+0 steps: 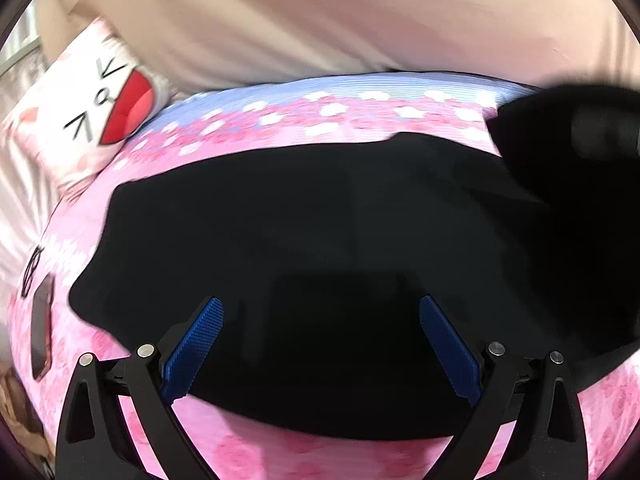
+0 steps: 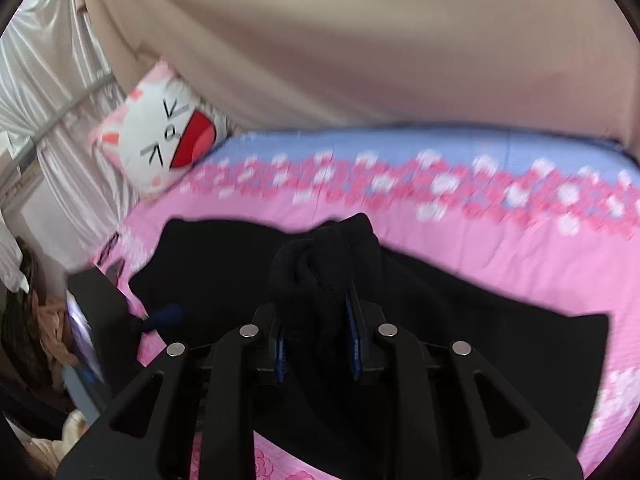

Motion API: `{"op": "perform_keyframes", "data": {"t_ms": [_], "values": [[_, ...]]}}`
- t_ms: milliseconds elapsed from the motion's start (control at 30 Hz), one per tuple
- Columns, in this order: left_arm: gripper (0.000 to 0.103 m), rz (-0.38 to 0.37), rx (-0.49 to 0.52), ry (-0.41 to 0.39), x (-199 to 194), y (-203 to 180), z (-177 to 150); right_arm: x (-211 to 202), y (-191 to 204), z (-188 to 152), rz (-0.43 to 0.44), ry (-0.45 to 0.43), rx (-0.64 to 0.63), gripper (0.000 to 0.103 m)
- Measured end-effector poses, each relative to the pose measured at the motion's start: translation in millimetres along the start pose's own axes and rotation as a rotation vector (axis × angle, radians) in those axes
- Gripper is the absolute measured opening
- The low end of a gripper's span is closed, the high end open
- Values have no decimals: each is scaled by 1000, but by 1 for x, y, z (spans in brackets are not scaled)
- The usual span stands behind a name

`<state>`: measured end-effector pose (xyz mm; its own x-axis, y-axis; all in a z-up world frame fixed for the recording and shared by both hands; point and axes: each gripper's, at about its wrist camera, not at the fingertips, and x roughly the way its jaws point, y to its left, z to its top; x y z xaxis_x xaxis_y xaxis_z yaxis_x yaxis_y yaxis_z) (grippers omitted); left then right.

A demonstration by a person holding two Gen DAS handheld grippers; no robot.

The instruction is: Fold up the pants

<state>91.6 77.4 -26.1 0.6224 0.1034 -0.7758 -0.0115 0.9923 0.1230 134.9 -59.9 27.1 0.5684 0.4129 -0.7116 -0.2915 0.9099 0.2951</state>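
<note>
The black, soft-fabric pants lie spread across the pink flower-printed bedsheet, filling the middle of the left wrist view. In the right wrist view a bunched fold of the same pants rises in the centre of the frame, pinched between the blue ribbed pads of the right gripper, whose jaws are clenched on the cloth. The left gripper hovers at the lower edge of its own frame with jaws released, blue pads wide apart and nothing between them; the near hem of the pants lies just under them.

The main risk, as I judge it, is the thick wad slipping from the right jaws: only a lump of fabric is pinched, not a flat edge, so a quick carry across the bed could pull it free or drag the lower layer along and wrinkle the fold. With the left jaws holding nothing, the rest of the garment is not anchored and may slide on the smooth sheet. Both views are blurred, so the exact layer count in the pinch cannot be told.

A white cat-face pillow with a red mouth leans at the upper left of the frame, well apart from the pants. A dark flat object, perhaps a phone, lies at the left edge on the sheet, near the pants, where a swept trouser leg could knock it. No containers are visible in either view.
</note>
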Motion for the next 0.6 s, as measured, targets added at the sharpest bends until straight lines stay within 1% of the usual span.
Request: {"op": "perform_keyframes", "data": {"t_ms": [133, 233, 300, 333, 367, 433, 500, 533, 600], "values": [[97, 17, -45, 5, 2, 24, -2, 35, 6, -22, 13, 80, -5, 21], [97, 26, -70, 14, 5, 36, -4, 51, 9, -37, 18, 123, -14, 22], [97, 23, -82, 21, 8, 42, -5, 62, 12, -47, 23, 150, -32, 28], [97, 24, -86, 25, 10, 44, -5, 62, 12, -49, 36, 147, -30, 38], [97, 25, -88, 28, 11, 46, -6, 59, 14, -51, 61, 142, -25, 54], [97, 28, -88, 27, 10, 50, -8, 44, 20, -54, 93, 126, -30, 73], [97, 31, -86, 20, 7, 53, -10, 14, 24, -55, 116, 63, -40, 72], [97, 34, -87, 16, 5, 55, -11, 1, 21, -54, 105, 33, -34, 72], [97, 32, -90, 7, -1, 57, -12, -29, 3, -51, 46, -40, -2, 71]]}}
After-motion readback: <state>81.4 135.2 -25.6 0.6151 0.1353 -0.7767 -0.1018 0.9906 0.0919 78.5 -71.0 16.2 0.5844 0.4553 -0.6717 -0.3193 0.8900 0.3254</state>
